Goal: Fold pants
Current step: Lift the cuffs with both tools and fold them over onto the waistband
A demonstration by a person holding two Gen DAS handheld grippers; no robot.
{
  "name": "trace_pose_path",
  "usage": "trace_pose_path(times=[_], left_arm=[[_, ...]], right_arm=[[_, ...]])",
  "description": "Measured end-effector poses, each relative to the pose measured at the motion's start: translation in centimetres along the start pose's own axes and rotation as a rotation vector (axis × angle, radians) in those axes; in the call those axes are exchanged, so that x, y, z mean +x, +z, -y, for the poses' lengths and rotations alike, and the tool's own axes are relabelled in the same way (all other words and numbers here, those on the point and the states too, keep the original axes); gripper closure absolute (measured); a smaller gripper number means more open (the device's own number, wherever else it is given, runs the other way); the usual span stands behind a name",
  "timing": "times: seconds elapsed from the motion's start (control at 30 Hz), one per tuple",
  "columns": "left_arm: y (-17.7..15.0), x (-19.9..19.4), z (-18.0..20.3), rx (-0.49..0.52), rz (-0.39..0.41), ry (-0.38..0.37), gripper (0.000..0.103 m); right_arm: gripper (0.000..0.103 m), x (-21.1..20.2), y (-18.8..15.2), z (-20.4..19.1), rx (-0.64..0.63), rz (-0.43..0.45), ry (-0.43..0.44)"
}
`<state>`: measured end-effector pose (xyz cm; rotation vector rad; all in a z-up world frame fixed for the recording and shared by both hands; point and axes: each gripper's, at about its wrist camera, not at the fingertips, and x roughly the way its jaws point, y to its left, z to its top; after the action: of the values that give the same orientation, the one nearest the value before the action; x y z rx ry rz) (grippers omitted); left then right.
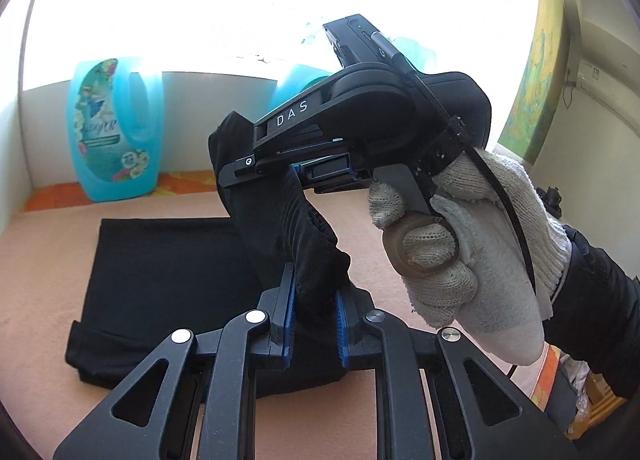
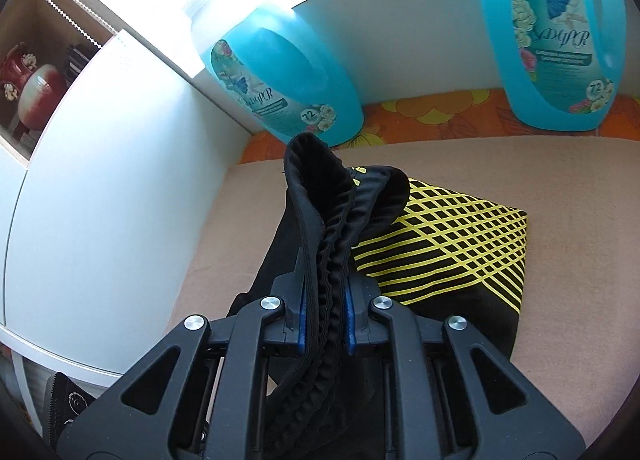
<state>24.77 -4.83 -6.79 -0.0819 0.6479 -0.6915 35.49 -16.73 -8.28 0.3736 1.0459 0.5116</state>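
Black pants [image 1: 160, 272] lie partly folded on a peach blanket [image 1: 44, 268]. My left gripper [image 1: 316, 300] is shut on a lifted fold of the black fabric. The right gripper's body [image 1: 360, 116], held by a white-gloved hand [image 1: 460, 236], hovers above and also pinches the raised fabric. In the right wrist view my right gripper [image 2: 324, 300] is shut on the ribbed black waistband [image 2: 332, 220], which stands up between its blue pads. The pants' part with a yellow grid pattern [image 2: 452, 236] lies flat on the blanket to the right.
Two blue detergent bottles [image 2: 280, 76] [image 2: 560, 32] stand at the back on an orange floral cloth [image 2: 440, 116]. A white wall panel [image 2: 100, 180] borders the left side. One bottle [image 1: 116, 124] shows in the left wrist view.
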Motion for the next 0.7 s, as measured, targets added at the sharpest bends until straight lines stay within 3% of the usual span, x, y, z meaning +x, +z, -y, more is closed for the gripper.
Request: trace_pose_path(times=[0.33, 0.7], left_arm=[[-1.8, -2.6, -6.6, -0.142, -0.005, 0.077, 0.088], [-4.6, -3.0, -11.4, -0.262, -0.065, 0.119, 0.088]], right_arm=[[0.089, 7.6, 0.4, -5.3, -0.080, -0.088, -0.046], [0.089, 14.4, -0.1, -7.1, -0.108, -0.155, -0.091]])
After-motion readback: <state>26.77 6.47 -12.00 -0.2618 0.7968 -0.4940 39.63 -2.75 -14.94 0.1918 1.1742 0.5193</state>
